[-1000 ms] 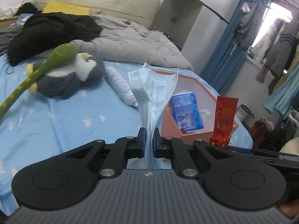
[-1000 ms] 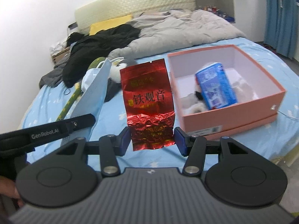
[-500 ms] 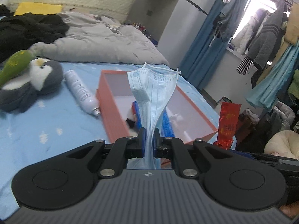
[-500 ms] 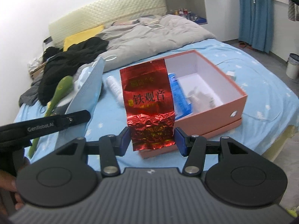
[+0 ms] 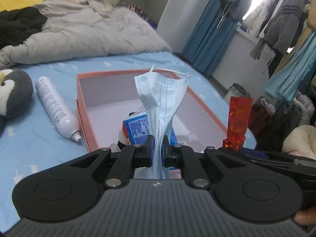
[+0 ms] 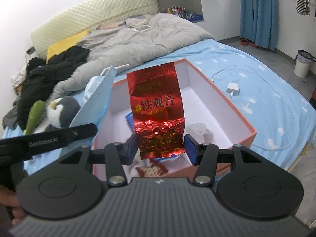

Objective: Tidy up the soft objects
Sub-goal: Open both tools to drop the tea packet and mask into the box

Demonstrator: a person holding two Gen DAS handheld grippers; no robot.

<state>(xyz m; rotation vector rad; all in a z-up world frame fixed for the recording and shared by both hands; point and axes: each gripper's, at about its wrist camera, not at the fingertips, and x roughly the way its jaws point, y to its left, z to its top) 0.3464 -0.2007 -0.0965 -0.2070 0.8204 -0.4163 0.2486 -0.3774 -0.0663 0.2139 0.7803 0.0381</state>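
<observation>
My left gripper [image 5: 157, 150] is shut on a light blue face mask [image 5: 161, 100] and holds it upright above the near end of an open pink box [image 5: 82, 106]. My right gripper [image 6: 161, 147] is shut on a red foil tea packet [image 6: 158, 106], held upright over the same pink box [image 6: 233, 108]. The mask also shows in the right wrist view [image 6: 94, 100], and the packet shows in the left wrist view [image 5: 238, 119]. Inside the box lie a blue packet [image 5: 136, 126] and white crumpled items [image 6: 199, 132].
On the blue bedsheet, a white spray can [image 5: 55, 106] lies left of the box, beside a grey penguin plush [image 5: 13, 92]. A green plush piece [image 6: 34, 114], black clothes [image 6: 51, 69] and a grey duvet [image 6: 138, 39] lie behind. A white charger [image 6: 233, 88] lies right of the box.
Both grippers have moved forward and over the pink box, each keeping its hold. The box now fills the view under the mask and the tea packet.
</observation>
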